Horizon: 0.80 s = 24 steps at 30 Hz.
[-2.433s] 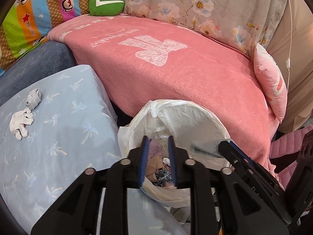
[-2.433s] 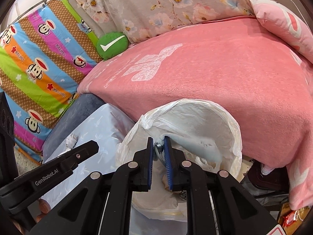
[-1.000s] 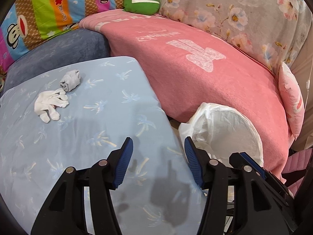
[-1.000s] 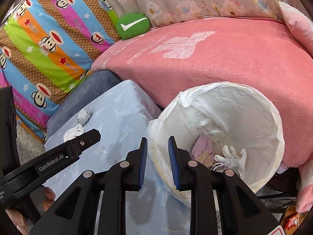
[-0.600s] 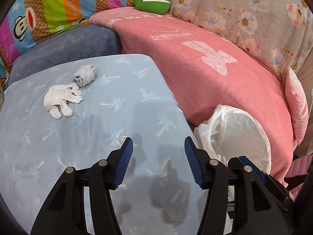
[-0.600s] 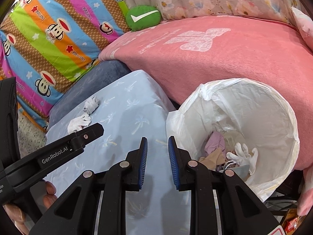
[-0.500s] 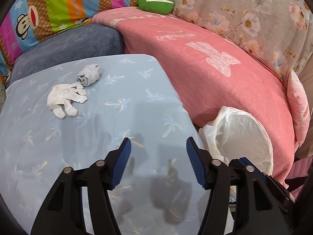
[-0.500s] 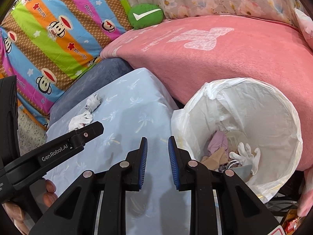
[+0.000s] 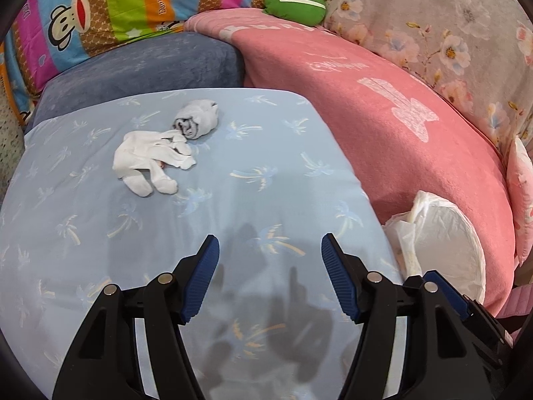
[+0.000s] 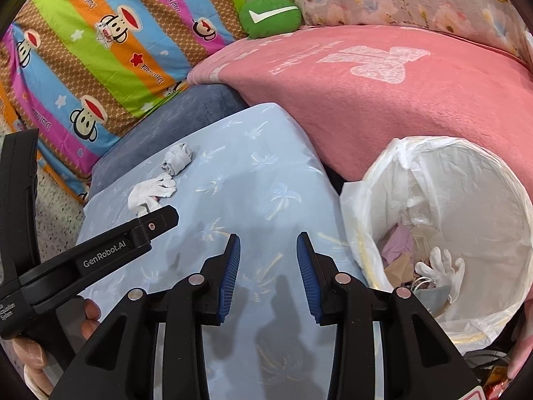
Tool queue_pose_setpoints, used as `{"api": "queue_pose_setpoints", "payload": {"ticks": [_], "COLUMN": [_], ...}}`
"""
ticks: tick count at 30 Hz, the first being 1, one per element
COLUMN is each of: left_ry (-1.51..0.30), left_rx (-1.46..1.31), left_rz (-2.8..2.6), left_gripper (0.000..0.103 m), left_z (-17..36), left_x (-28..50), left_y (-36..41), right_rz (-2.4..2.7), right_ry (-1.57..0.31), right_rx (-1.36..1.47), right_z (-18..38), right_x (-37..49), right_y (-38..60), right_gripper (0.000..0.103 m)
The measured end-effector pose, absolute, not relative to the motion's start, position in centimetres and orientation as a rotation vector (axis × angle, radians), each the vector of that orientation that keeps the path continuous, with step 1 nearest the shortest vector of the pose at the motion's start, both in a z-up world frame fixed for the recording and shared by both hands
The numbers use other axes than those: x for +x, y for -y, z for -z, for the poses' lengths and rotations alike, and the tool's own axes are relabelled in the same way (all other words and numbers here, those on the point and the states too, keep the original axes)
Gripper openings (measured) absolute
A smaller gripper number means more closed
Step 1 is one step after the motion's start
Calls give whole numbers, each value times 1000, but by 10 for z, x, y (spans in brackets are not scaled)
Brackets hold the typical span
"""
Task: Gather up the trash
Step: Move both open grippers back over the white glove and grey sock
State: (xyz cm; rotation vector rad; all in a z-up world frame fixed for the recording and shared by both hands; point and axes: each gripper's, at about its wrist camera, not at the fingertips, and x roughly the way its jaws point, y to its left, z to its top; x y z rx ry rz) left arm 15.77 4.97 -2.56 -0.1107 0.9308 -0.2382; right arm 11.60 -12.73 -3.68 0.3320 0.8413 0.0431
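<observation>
A white glove and a rolled grey sock lie side by side on the light blue palm-print cushion. Both also show in the right wrist view, the glove and the sock. My left gripper is open and empty, above the cushion, short of the glove. My right gripper is open and empty over the cushion, left of the white-lined trash bin. The bin holds a white glove and other scraps. The bin's rim also shows in the left wrist view.
A pink blanket covers the sofa behind the cushion and bin. A green pillow and a striped monkey-print cover stand at the back. A grey-blue cushion lies behind the blue one. A pink pillow is at the right.
Both grippers have moved left from the bin to over the blue cushion. The left opened earlier; the right jaws widened just now. The glove and sock look nearer.
</observation>
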Motion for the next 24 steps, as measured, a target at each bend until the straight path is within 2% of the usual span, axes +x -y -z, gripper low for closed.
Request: {"api": "queue_pose_setpoints", "payload": {"ticks": [12,24], "left_ry": [-938,-961], "left_rx": [-132,-160], "left_rz": [118,19], "left_gripper": [77,78], "left_z": [38,53], "left_x": [182,233], "left_y": [-106,-154], "right_rz": [-98,-161], "right_ry": [-877,-906], "right_rx": [269,240], "right_z": [45,54], "right_x": [150,212], "right_y": [84,36], "right_gripper": [36,36]}}
